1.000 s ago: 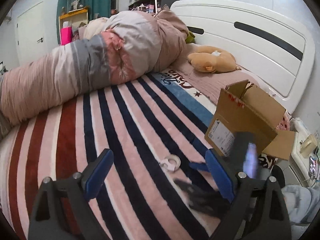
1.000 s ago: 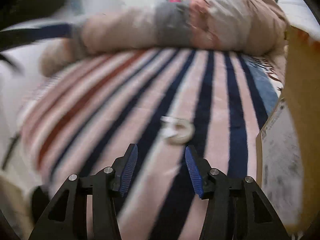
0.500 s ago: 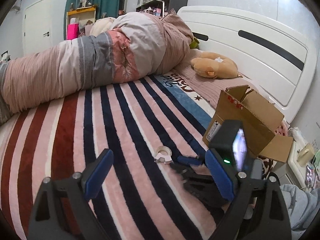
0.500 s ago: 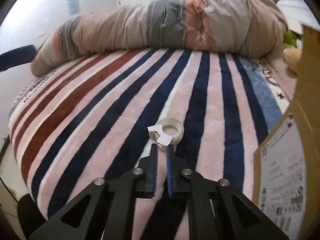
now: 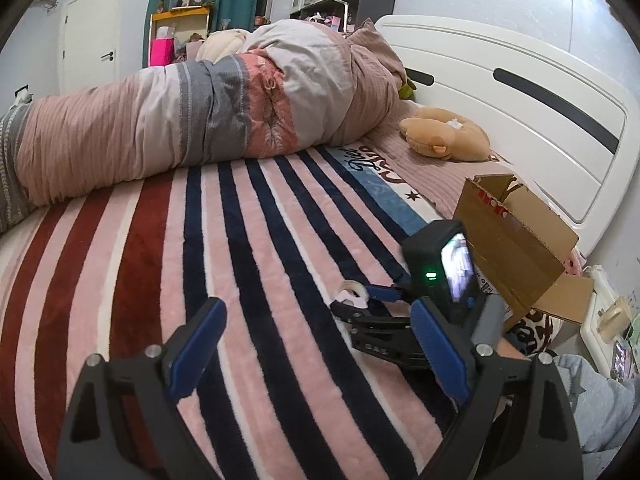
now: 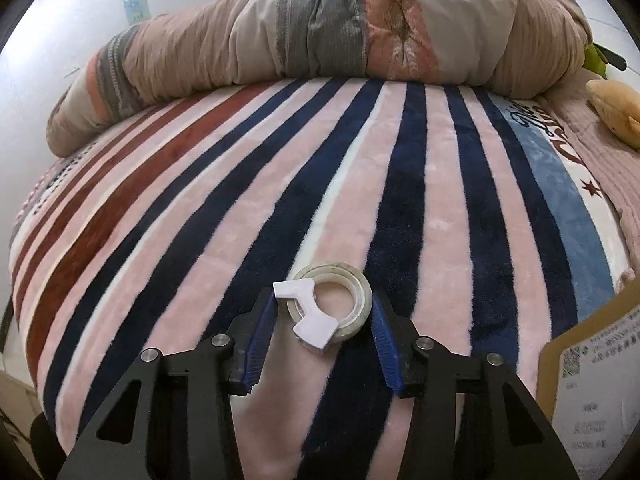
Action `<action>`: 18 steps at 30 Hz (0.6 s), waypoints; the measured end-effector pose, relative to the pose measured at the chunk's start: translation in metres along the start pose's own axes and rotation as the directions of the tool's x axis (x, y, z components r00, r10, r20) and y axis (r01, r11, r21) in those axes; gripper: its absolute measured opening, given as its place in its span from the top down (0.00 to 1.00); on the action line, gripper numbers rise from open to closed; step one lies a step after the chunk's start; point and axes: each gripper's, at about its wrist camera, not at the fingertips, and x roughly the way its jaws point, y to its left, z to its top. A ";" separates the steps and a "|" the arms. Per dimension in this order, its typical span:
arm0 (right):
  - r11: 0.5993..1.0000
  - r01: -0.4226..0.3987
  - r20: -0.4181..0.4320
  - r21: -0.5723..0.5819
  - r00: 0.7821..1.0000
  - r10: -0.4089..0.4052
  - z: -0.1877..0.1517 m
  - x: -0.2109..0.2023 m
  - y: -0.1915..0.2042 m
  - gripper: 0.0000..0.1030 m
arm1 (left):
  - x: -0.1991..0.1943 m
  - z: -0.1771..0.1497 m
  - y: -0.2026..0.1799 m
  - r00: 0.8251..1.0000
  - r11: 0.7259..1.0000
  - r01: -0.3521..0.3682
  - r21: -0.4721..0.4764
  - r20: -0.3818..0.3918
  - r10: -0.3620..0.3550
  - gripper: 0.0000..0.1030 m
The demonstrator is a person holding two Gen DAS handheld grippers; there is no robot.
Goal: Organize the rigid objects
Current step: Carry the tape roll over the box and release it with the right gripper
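Right claw straddling the tape roll on the bed

The right gripper (image 6: 322,332) lies low, spread wide around the tape roll (image 6: 330,306) at lower centre of the striped blanket (image 6: 240,216); the left gripper (image 5: 316,352) hovers wide, holding nothing, cardboard box (image 5: 516,240) at right.

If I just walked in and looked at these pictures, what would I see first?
Probably the roll of clear tape with its white dispenser clip, lying on the striped blanket between the open blue fingers of the right hand-held gripper. Then the big rolled-up quilt along the far side of the bed, and the open cardboard box by the white headboard.
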 end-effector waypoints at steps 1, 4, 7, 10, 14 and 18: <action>1.000 -0.006 0.011 0.000 1.000 0.006 -0.001 -0.007 0.001 0.58 | 0.000 0.000 0.001 1.000 1.000 0.000 -0.003 0.001 0.000 0.11; 0.998 -0.039 0.033 -0.039 0.999 0.040 -0.005 -0.037 0.014 0.58 | -0.004 0.000 0.005 1.000 1.000 0.014 -0.025 0.006 -0.014 0.11; 0.992 -0.052 0.061 -0.116 0.996 0.060 -0.011 -0.085 0.030 0.58 | -0.008 0.001 0.007 0.998 0.998 0.054 -0.044 0.014 -0.054 0.11; 0.990 -0.046 0.112 -0.136 0.992 0.062 -0.010 -0.142 0.032 0.58 | -0.012 0.003 0.001 0.995 0.994 0.093 -0.048 0.032 -0.092 0.11; 0.990 0.023 0.210 -0.139 0.978 0.007 -0.010 -0.220 0.013 0.58 | -0.013 0.010 -0.021 0.988 0.988 0.146 -0.042 0.056 -0.144 0.11; 0.979 0.197 0.259 -0.055 0.950 -0.176 -0.019 -0.258 -0.035 0.58 | -0.002 0.019 -0.058 0.984 0.986 0.165 -0.007 0.069 -0.164 0.02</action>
